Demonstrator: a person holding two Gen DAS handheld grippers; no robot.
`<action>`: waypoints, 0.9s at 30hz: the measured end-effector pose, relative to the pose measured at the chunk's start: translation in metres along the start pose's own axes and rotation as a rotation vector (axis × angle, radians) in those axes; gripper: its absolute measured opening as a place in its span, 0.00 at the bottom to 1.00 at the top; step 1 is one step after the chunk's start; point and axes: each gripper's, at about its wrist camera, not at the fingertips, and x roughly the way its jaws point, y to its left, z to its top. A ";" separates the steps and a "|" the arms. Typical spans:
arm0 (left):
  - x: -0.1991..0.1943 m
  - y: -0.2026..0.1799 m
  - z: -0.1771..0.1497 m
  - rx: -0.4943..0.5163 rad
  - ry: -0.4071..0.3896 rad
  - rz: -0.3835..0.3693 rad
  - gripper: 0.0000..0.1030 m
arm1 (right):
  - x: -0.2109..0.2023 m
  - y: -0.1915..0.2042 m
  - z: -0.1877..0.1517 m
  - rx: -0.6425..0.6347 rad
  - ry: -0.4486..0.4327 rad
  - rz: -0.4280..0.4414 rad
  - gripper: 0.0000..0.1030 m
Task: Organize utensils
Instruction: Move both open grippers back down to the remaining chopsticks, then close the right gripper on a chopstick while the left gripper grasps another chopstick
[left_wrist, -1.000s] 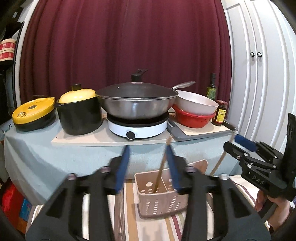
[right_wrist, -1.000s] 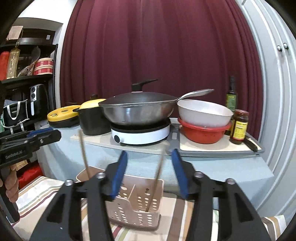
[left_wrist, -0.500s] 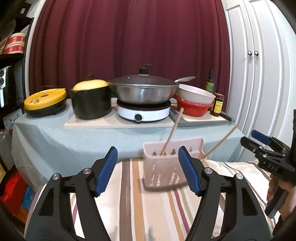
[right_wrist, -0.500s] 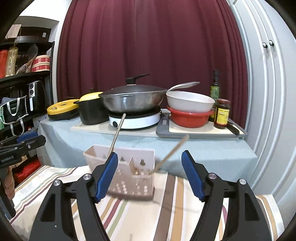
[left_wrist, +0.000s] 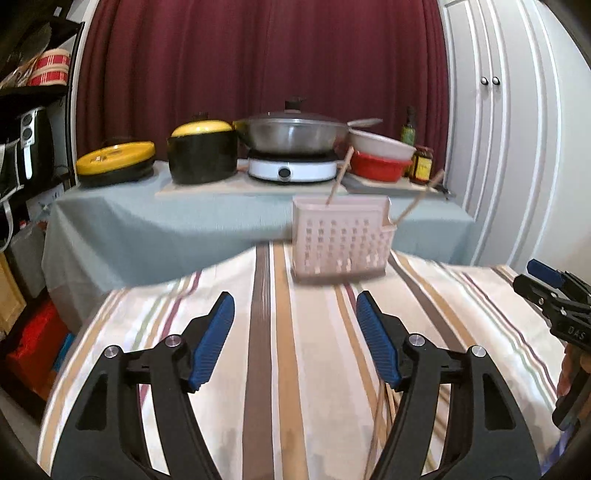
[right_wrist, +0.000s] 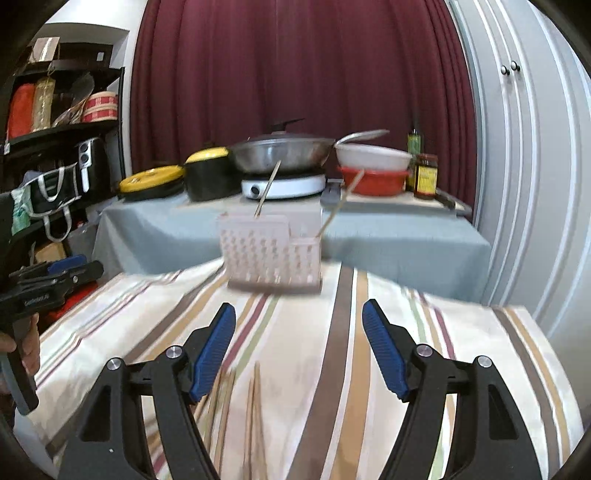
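Beige utensil caddy (left_wrist: 341, 236) w/ 2 chopsticks (left_wrist: 339, 177) now sits farther ahead; left gripper (left_wrist: 295, 343) & right gripper (right_wrist: 297, 347) both gape, empty; loose chopsticks (right_wrist: 255, 410) nearer than caddy, blurred.

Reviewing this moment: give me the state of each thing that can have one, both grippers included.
Left gripper: open, empty.
Right gripper: open, empty.
Utensil holder: upright on the striped cloth, two chopsticks leaning inside.
Loose chopsticks: lying flat on the cloth.
Wok: lidded, on the cooker.
Black pot: lidded.
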 end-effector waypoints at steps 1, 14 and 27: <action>-0.004 0.000 -0.009 0.000 0.011 -0.005 0.65 | -0.006 0.002 -0.011 -0.006 0.011 -0.006 0.66; -0.034 -0.006 -0.097 0.018 0.132 -0.033 0.64 | -0.036 0.016 -0.119 -0.029 0.196 0.005 0.36; -0.044 -0.009 -0.136 0.007 0.183 -0.048 0.64 | -0.035 0.016 -0.151 -0.018 0.244 0.044 0.11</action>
